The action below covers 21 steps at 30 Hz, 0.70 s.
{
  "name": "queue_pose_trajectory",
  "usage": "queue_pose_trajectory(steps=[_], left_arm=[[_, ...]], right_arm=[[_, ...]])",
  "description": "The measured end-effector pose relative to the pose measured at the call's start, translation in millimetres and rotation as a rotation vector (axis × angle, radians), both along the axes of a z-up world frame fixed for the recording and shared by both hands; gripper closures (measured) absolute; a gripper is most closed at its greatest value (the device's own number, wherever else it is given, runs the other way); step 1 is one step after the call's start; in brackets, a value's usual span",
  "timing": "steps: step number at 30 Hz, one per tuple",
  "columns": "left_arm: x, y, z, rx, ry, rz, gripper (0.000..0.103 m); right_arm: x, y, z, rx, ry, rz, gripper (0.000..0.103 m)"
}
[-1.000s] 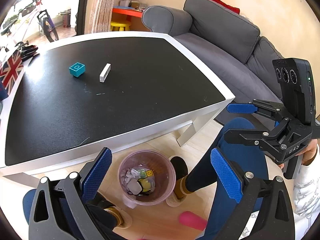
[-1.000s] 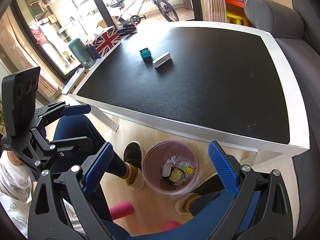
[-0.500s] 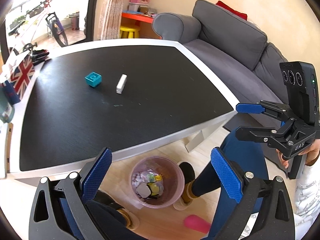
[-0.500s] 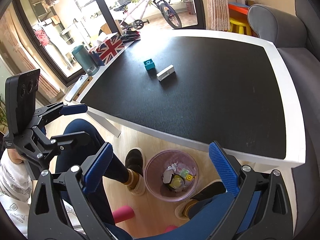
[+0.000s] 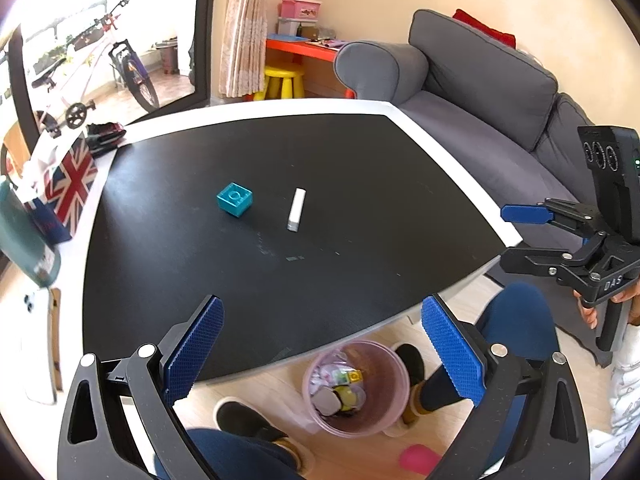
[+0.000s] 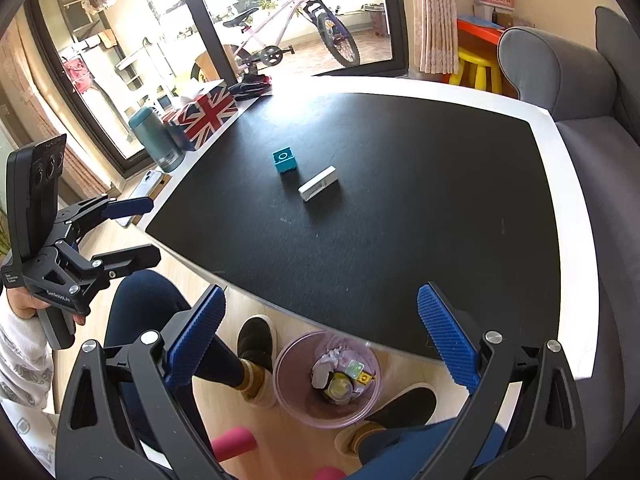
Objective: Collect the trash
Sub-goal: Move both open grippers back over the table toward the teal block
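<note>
A teal toy brick (image 5: 235,199) (image 6: 284,160) and a white oblong piece (image 5: 296,209) (image 6: 319,189) lie side by side on the black table top (image 5: 360,208) (image 6: 420,184). Under the table's near edge a pink translucent bin (image 5: 384,412) (image 6: 296,400) stands on the floor with crumpled paper and small toy pieces inside. My left gripper (image 5: 320,352) (image 6: 132,232) is open and empty, above the near edge. My right gripper (image 6: 320,344) (image 5: 520,236) is also open and empty, off the table's right corner. Both are well short of the two pieces.
A Union Jack tissue box (image 6: 204,114) (image 5: 66,184), a teal flask (image 6: 154,140) and a phone (image 6: 146,182) stand along the table's left edge. A grey sofa (image 5: 492,92) lies to the right. The person's legs and shoes (image 6: 256,340) flank the bin.
Both grippers have risen and tipped toward the table; the two pieces now sit nearer the middle of each view and the bin lower. Both stay open.
</note>
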<state>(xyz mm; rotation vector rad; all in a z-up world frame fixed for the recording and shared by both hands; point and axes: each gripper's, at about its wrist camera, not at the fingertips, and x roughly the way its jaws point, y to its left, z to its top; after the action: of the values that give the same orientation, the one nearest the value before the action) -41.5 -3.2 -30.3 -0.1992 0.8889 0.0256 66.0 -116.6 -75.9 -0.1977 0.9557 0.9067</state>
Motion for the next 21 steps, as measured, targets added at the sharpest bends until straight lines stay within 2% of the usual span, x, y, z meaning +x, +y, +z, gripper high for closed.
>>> queue_pose_trajectory(steps=[13,21], left_arm=[[54.1,42.7,-4.1,0.040,0.032,-0.001,0.008],[92.4,65.2,-23.0,0.063,0.086,-0.028,0.008]], right_arm=[[28.1,30.1,-0.6,-0.024,0.007,0.021,0.008],[37.5,39.7,-6.1,-0.036,0.027,0.026,0.008]])
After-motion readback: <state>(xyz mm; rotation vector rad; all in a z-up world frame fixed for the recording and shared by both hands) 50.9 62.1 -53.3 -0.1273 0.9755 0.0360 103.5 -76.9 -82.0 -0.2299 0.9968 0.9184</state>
